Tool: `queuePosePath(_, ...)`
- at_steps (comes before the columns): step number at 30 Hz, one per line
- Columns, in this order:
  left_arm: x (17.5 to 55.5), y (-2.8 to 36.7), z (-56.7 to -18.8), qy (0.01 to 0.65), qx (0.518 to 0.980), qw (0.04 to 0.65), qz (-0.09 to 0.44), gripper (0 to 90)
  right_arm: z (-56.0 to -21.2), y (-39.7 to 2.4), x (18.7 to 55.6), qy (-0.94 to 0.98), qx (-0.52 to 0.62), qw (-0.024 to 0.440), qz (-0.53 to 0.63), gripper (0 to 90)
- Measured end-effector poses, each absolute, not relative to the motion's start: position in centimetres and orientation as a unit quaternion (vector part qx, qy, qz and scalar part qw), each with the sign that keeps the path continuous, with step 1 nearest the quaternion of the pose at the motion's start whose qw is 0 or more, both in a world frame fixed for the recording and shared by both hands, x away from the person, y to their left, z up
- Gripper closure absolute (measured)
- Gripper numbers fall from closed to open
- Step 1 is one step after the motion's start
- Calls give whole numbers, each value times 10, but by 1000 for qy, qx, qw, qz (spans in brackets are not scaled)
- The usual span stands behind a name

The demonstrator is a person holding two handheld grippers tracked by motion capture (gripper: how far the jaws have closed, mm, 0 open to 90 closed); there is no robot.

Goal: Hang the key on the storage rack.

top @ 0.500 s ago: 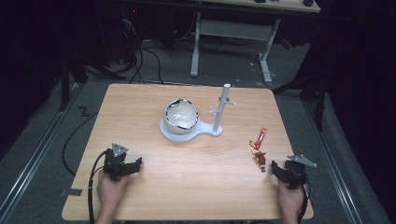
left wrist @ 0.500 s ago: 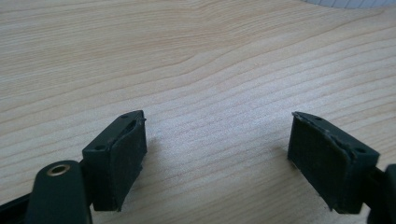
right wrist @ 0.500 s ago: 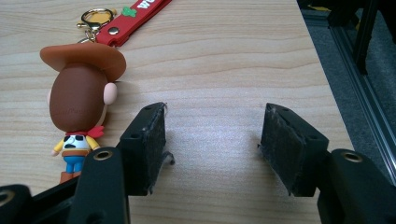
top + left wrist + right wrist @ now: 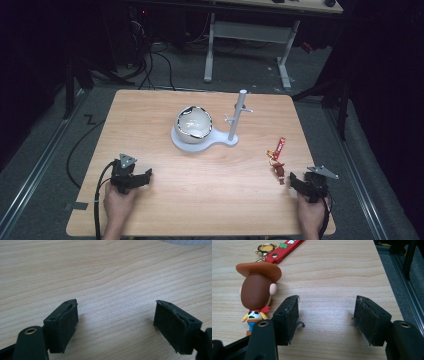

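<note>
Cowboy keychain figure (image 4: 257, 293) lies on my table (image 4: 165, 200) near its right edge, hat pointing away from me, with its red strap (image 4: 284, 250) and gold clasp (image 4: 263, 248) stretched beyond it. My right gripper (image 4: 325, 315) sits just beside it, jaws wide apart over bare wood, the figure outside the left jaw and nothing held. Farther off, at the table's middle, stands a white stand (image 4: 235, 117) with a bowl (image 4: 193, 122) on its base. My left gripper (image 4: 116, 322) rests near the front left, jaws spread, empty.
</note>
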State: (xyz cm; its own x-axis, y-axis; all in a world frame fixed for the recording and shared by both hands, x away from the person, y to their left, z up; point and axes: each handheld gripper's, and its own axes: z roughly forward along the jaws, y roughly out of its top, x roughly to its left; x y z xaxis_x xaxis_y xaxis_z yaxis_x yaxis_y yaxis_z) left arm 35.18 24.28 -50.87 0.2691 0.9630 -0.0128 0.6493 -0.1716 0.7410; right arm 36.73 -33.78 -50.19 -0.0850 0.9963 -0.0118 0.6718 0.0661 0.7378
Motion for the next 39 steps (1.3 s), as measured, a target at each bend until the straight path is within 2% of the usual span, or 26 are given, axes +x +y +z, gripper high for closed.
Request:
queuePosePath(15, 352, 243, -509, 555, 726, 327, 241, 202, -502, -337, 368, 676, 617, 276, 295, 383)
queuePosePath(25, 352, 243, -509, 555, 726, 326, 241, 202, -500, -336, 362, 674, 607, 268, 325, 498)
queuePosePath(39, 352, 243, -509, 555, 726, 327, 241, 202, -492, -331, 353, 677, 588, 251, 364, 544)
